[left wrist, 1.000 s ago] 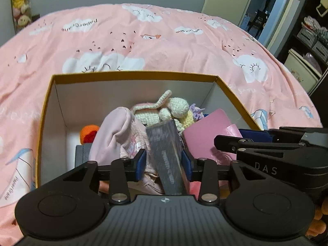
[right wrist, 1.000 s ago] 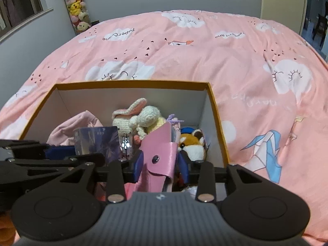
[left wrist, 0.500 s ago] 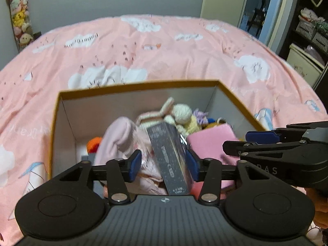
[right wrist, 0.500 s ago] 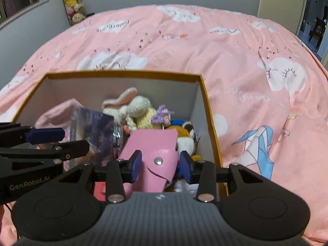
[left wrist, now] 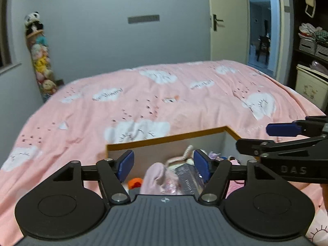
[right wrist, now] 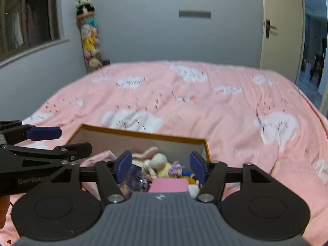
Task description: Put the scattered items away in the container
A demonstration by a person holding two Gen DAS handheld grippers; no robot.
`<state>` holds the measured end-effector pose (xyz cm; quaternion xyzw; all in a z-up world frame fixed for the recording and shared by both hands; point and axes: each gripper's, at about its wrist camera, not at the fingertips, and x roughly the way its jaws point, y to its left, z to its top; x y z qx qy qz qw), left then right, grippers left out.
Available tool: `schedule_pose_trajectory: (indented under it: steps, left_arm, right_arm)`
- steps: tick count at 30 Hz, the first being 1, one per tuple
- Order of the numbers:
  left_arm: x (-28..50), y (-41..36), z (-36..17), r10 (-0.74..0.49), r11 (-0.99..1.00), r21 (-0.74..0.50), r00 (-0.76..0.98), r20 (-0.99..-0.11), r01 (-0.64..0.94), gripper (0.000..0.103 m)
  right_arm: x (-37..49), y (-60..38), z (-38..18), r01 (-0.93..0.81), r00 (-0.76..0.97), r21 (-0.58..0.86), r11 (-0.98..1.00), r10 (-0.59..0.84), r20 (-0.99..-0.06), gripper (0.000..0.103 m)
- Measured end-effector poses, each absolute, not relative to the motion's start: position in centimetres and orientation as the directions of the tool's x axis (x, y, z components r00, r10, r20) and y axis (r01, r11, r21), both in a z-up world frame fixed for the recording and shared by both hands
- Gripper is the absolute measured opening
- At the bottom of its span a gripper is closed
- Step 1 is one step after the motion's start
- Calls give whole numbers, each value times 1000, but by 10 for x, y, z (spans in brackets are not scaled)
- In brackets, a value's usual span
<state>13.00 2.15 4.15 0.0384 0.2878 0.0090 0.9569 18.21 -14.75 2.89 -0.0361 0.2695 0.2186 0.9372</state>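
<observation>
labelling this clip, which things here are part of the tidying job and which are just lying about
Part of the job:
- box
- pink wallet
- dark packet
- crochet bunny

Just there:
- pink duvet
- hanging plush toys
- shelf baskets

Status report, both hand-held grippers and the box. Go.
Left hand-held gripper open, just released. Right hand-held gripper likewise. Box full. Nothing in the way.

Filled box [right wrist: 207, 149] — pink bedspread [right wrist: 225, 110]

Box [right wrist: 143, 135] top open, packed w/ toys; bedspread [right wrist: 225, 106] bare beyond.
</observation>
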Motion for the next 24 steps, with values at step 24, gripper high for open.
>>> schedule_pose_trajectory:
  steps: [24]
  left_arm:
    - [90, 22, -16, 175, 984, 75, 812, -556, -160, 88]
  right_arm:
    - [149, -165, -44, -409, 741, 132, 903, 413, -529, 82]
